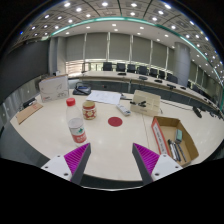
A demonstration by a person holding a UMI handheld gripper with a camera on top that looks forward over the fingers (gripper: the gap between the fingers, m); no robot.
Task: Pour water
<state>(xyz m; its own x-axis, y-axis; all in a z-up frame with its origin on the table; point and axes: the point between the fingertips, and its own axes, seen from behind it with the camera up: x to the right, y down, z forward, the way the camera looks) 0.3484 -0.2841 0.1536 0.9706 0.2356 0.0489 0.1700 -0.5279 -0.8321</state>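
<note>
A clear plastic water bottle [73,118] with a red cap and a red-and-white label stands upright on the pale table [110,140], ahead of my left finger. Beyond it stands a small jar [89,109] with a red label. A flat red round disc [115,121] lies on the table further ahead, near the middle. My gripper [111,161] is open, its purple pads wide apart with only bare table between them. Nothing is held.
An open cardboard box [173,138] with tools inside lies to the right of my right finger. Another cardboard box [146,101] and white items [124,102] stand beyond the disc. A box [53,88] sits far left. Desks and office chairs [128,69] line the back.
</note>
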